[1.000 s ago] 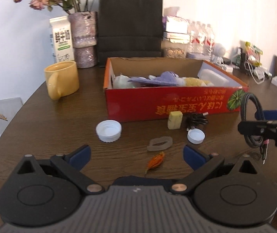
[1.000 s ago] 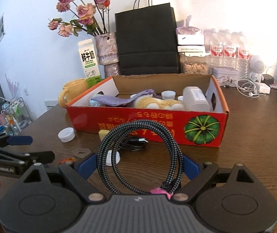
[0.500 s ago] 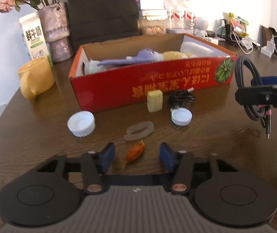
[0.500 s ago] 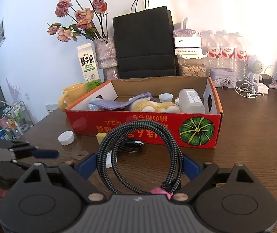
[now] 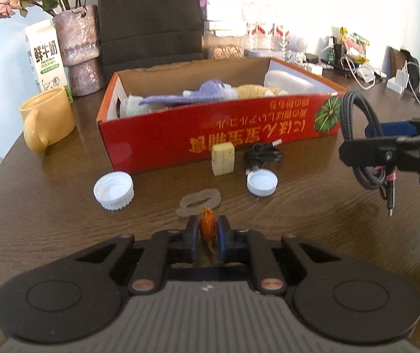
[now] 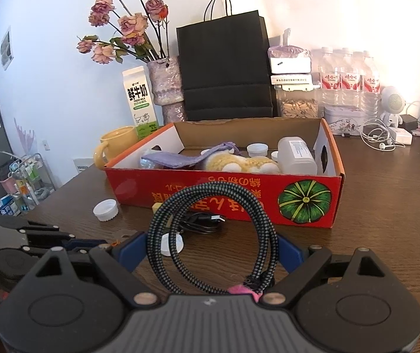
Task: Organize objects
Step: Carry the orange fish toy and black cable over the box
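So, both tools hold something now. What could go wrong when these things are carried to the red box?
1. The left tool pinches a small orange dried bud between its tips; it looks fragile and may crumble or slip out.
2. The coiled braided cable in the right tool hangs loose, and its plug end dangles, so it may catch the wall of the red box.
3. The clear ring lies just ahead of the bud and may be dragged along.

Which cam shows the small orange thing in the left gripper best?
Left wrist. The orange piece sits dead centre, pinched between the left gripper's blue fingers, just short of the translucent ring. In the right wrist view the left gripper is side-on and hides it.
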Tool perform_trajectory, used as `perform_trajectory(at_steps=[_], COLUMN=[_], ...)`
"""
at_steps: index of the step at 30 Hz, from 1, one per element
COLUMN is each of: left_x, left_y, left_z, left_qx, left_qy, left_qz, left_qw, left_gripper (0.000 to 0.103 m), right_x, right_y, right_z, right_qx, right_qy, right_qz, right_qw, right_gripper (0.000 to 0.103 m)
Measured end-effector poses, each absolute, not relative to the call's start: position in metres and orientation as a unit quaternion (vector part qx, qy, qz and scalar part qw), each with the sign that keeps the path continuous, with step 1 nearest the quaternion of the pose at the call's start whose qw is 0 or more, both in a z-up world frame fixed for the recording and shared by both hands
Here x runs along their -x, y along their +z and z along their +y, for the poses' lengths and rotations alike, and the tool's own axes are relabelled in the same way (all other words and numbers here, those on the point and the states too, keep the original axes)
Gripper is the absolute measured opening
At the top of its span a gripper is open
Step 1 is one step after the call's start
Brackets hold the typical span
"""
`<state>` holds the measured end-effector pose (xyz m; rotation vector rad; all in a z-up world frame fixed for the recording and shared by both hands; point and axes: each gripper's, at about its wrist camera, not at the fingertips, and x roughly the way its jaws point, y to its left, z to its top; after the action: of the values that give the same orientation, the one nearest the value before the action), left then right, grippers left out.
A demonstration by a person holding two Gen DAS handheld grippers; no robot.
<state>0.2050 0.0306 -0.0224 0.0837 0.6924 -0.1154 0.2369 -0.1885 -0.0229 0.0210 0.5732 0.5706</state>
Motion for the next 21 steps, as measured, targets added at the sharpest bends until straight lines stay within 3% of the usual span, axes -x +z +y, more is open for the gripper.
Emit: perform_trajectory(at_steps=[21], left_x=[-0.218], left_y=[0.046], left_z=[0.034], left_qx=[0.021], left_qy=[-0.054], left_qz=[0.223], left_qw=[0.973], left_gripper=[0.014], right_x=[-0.260], right_y=[0.015], right_z=[-0.161], right_qx=[-0.011], right_qy=[0.288], right_qz=[0.244], right_qw=[0.926], right_gripper=[0.091])
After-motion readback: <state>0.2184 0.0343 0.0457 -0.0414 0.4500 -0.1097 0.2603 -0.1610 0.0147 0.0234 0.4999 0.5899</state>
